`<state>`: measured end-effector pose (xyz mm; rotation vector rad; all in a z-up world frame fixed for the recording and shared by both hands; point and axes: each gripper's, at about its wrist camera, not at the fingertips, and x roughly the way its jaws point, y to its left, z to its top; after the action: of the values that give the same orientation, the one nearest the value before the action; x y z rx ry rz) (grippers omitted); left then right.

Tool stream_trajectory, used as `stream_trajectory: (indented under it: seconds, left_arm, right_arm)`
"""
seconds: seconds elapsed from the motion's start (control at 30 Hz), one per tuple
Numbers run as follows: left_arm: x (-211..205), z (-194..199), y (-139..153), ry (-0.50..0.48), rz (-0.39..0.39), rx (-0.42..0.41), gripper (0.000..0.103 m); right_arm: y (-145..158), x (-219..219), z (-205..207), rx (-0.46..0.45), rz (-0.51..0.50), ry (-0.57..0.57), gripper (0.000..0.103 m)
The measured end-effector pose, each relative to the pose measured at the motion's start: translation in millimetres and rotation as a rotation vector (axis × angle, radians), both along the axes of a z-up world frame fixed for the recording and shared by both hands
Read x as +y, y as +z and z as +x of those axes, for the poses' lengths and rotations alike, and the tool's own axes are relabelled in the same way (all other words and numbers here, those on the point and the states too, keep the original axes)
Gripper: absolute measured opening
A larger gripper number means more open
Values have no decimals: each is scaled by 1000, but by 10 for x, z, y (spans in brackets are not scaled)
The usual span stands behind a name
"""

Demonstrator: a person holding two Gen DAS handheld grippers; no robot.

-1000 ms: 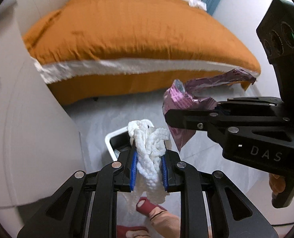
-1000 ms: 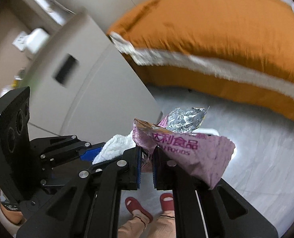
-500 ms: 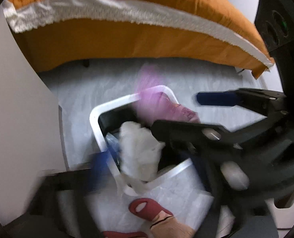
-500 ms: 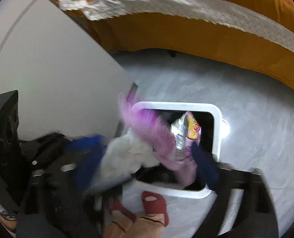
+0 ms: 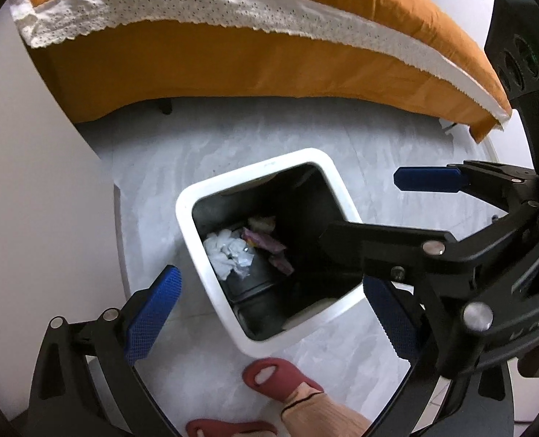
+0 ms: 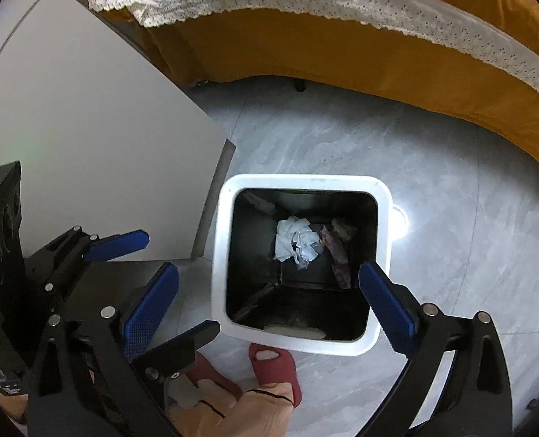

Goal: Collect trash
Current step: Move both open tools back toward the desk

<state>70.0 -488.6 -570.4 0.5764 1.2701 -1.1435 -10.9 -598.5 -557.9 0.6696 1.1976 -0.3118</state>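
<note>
A white-rimmed trash bin (image 5: 193,233) with a dark inside stands on the grey floor below both grippers; it also shows in the right wrist view (image 6: 218,255). At its bottom lie a crumpled white tissue (image 5: 227,253) (image 6: 295,242) and a purple snack wrapper (image 5: 266,247) (image 6: 337,251). My left gripper (image 5: 269,313) hangs open and empty above the bin. My right gripper (image 6: 266,298) is open and empty above the bin too; it reaches in from the right in the left wrist view (image 5: 429,178).
An orange bed cover with a white lace edge (image 5: 233,11) (image 6: 342,3) fills the far side. A white cabinet side (image 5: 32,182) (image 6: 87,116) stands left of the bin. The person's red slippers (image 5: 269,378) (image 6: 273,367) are just in front of the bin.
Both grippers tipped down over the bin and opened. The tissue left the left gripper and the wrapper left the right; both now lie at the bin's bottom.
</note>
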Motion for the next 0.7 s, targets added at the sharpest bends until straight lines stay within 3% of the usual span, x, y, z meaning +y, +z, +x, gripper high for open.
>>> stream_trajectory:
  seconds: [0.27,0.7]
  left_arm:
    - [74,-1,677,38,-36,-40,98]
    - [513,-50,2474,152,-200,-165,98]
  right_arm:
    - [718,23,-63,-39,-28,-28,99]
    - [2506,347,-207,-225,-201,24,99]
